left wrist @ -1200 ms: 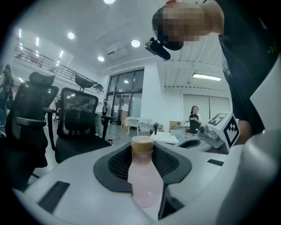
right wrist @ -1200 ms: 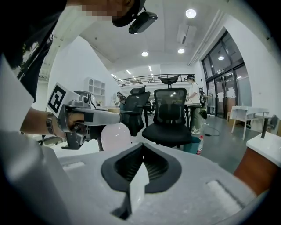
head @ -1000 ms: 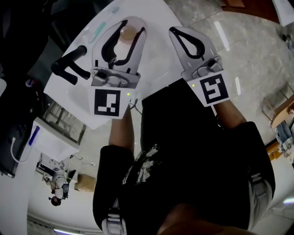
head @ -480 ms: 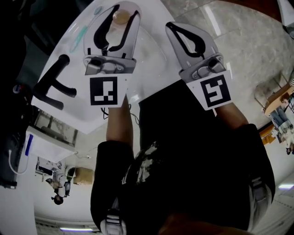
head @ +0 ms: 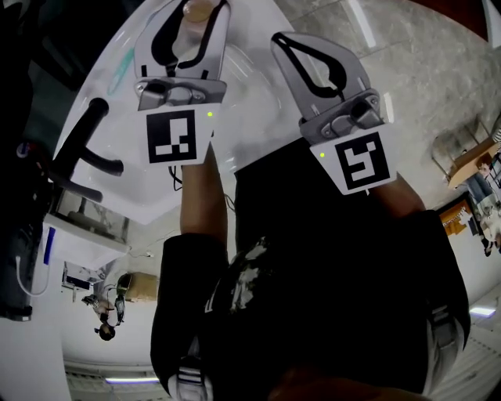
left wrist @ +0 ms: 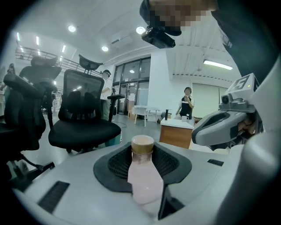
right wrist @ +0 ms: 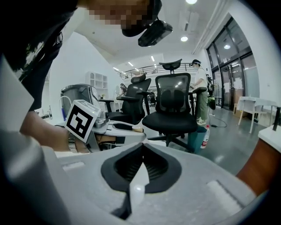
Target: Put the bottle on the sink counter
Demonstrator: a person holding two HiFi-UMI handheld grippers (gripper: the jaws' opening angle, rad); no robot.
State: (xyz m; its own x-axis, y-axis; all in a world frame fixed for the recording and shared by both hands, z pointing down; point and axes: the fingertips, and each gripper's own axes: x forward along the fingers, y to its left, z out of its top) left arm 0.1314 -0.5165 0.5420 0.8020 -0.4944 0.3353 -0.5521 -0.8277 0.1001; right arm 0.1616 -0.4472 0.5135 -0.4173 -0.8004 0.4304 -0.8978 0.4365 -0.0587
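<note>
A pale pink bottle (left wrist: 143, 180) with a tan cap (head: 197, 9) stands upright between the black pads of my left gripper (left wrist: 142, 151), which is shut on its body. In the head view the left gripper (head: 185, 17) reaches over the white sink counter (head: 254, 90) near the top edge, so the bottle's base is hidden. My right gripper (head: 277, 39) hangs beside it to the right, over the counter's near edge, jaws closed tip to tip with nothing in them. In the right gripper view the shut jaws (right wrist: 141, 148) point past the left gripper's marker cube (right wrist: 81, 118).
A black forked faucet or handle (head: 78, 153) juts from the counter's left side. A teal toothbrush-like item (head: 120, 67) lies near the far left edge. Black office chairs (left wrist: 83, 121) and a wooden desk (left wrist: 178, 134) with a person behind it stand beyond.
Both grippers have moved toward the picture's top, further over the counter, and have sunk. The left one carried the bottle along, its cap now at the frame's top edge.
</note>
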